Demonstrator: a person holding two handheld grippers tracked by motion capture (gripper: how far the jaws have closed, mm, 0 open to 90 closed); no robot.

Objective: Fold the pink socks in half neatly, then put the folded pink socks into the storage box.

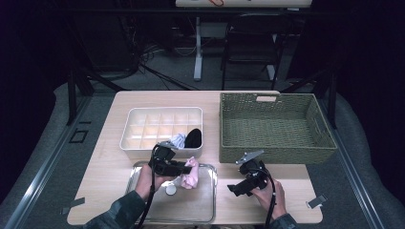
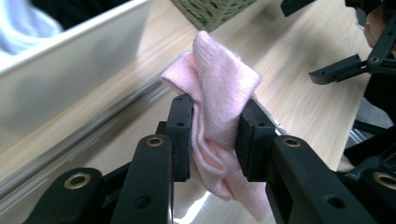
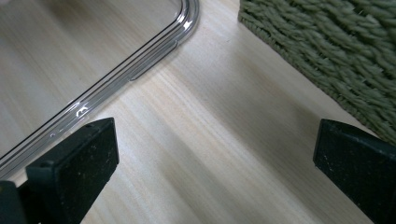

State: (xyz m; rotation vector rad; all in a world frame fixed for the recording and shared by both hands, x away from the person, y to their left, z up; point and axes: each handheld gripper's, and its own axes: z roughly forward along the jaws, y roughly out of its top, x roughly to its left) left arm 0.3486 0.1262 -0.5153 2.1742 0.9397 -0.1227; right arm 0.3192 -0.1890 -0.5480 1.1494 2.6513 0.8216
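1. High view is showing a wooden table (image 1: 114, 167) carrying a white divided organizer (image 1: 143, 129), a green woven basket (image 1: 325, 138) and a clear tray (image 1: 205, 205) near the person's edge.
2. Left gripper (image 1: 186, 168) is holding a pink sock (image 1: 192, 174) over the tray; in the left gripper view its jaws are pressing in on the bunched sock (image 2: 219, 107) from both sides, the fabric bulging above and hanging below them.
3. Right gripper (image 1: 237, 189) is sitting just right of the tray, in front of the basket; in the right gripper view its jaws are standing wide apart with bare table (image 3: 210, 140) between them, the tray corner (image 3: 184, 21) and basket wall (image 3: 336, 56) beyond.
4. White sock (image 1: 178, 140) and a black sock (image 1: 193, 138) are lying side by side in the organizer's near right compartments.
5. Small round white object (image 1: 170, 190) is resting on the tray, just below the left gripper.
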